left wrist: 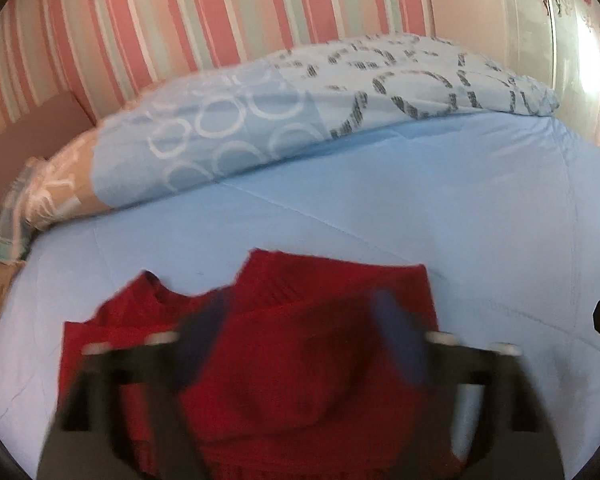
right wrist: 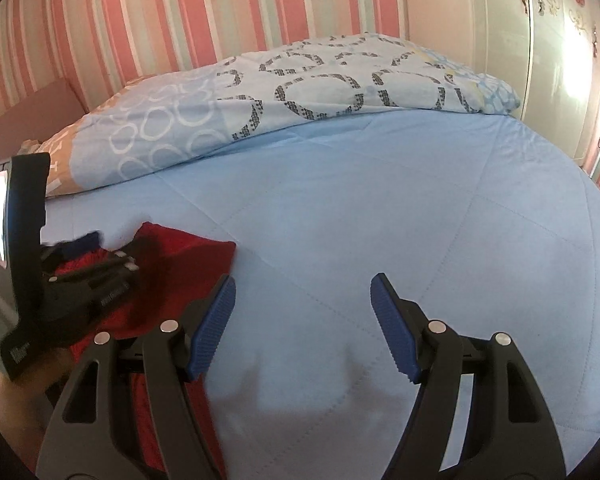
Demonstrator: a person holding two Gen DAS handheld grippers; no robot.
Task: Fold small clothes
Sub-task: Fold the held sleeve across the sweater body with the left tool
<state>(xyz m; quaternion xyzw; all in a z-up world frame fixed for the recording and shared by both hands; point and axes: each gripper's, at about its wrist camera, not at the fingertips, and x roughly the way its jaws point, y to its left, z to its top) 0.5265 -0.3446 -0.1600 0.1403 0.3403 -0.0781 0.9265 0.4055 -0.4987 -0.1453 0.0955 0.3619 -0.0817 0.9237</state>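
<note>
Red knit garment (left wrist: 300,360): small ribbed top, lying partly doubled over on the blue bed (left wrist: 420,200), near its front edge. Handling, as judged: soft, light, limp; knit should grip well under ribbed pads; best taken at a hem corner or folded edge.

Left hand-held gripper (left wrist: 304,332): blurred, jaws spread wide over the garment, holding nothing that can be made out.

Right hand-held gripper (right wrist: 304,320): jaws wide, empty, over bare bedding beside the garment's right edge.

Views: left wrist shows the garment's full spread; right wrist shows only one corner, plus the left tool's body and screen. Patterned duvet (right wrist: 300,92) lies behind.
</note>
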